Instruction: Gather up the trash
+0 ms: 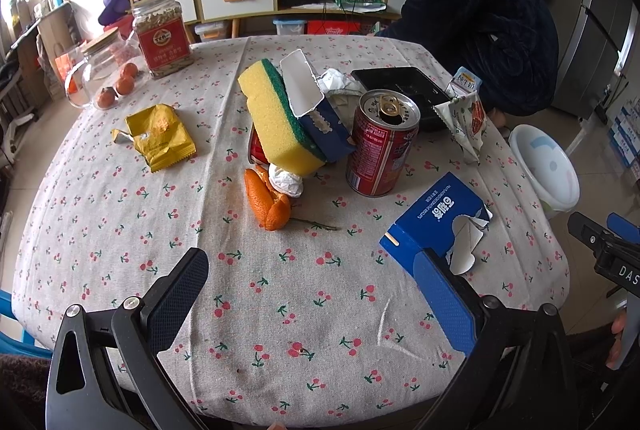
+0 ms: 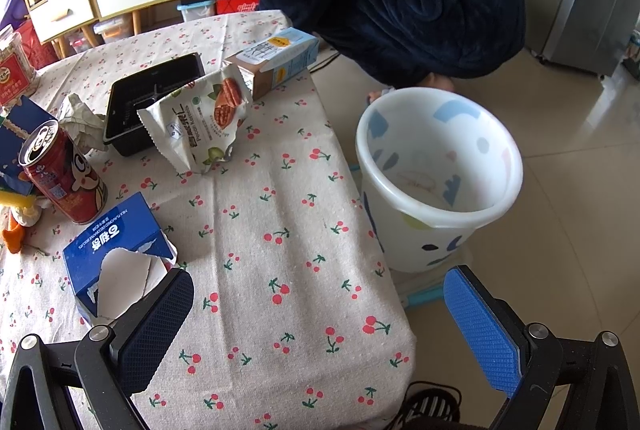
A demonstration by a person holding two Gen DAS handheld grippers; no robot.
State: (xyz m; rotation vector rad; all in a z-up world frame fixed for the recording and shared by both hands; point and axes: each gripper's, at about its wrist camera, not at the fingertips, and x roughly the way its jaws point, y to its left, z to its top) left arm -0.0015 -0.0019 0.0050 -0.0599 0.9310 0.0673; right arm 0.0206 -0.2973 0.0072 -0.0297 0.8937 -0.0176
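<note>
Table [image 1: 304, 310], covered in a cherry-print cloth, carried all the litter. A person in a dark fleece robe [image 1: 480, 14] crouched beyond its far edge.

White bin [image 2: 436, 166], printed with pale shapes, stood on the floor just beside the table's right edge and appeared almost empty.

Left gripper [image 1: 320, 298] hovered over the near cloth, fingers spread wide, nothing between them. Right gripper [image 2: 320, 330] was likewise parted and empty, over the table's near right corner; its left finger lay just beside the torn box.

Black tray [image 2: 152, 98], far side, with crumpled paper [image 2: 82, 122] touching its left end.

Yellow sponge [image 1: 280, 118], green-backed, leaned tilted against a blue-and-white carton [image 1: 316, 110].

Torn blue box [image 1: 436, 222], near right.

Milk carton [image 2: 276, 60] lay on its side at the far right edge.

Nut packet [image 2: 200, 122], opened, rested against the tray.

Red can [image 1: 380, 146], upright, tab open.

Yellow wrapper [image 1: 160, 136], left, well apart.

Orange peel [image 1: 268, 202], touching a white paper wad [image 1: 286, 182].
</note>
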